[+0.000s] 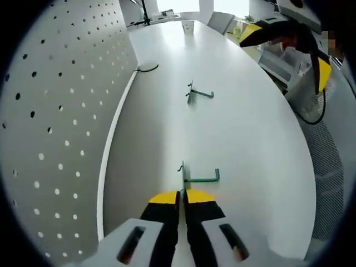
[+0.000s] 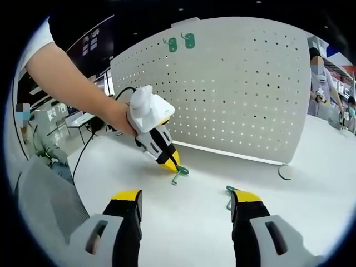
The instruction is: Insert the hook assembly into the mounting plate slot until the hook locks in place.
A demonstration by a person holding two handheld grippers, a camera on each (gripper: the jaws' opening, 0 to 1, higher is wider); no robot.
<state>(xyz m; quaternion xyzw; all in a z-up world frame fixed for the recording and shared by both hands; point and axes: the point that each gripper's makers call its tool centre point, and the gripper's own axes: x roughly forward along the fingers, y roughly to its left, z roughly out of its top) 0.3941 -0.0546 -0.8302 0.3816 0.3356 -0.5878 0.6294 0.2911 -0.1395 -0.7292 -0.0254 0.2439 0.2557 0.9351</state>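
White tabletop (image 1: 233,139) runs alongside an upright perforated white board (image 2: 222,94), which carries two green hooks already hung near its top edge (image 2: 181,42). The left claw (image 1: 182,196) has its yellow-tipped jaws pinched shut on a thin green wire hook (image 1: 200,177) lying on the table, while a second green hook (image 1: 197,93) lies well apart further along; the right claw (image 2: 186,206) hovers with jaws spread wide, holding nothing. Being thin bent wire, the hook looks light, stiff and likely to twist between the pads, so a grip on its straight stem near the mounting end seems best
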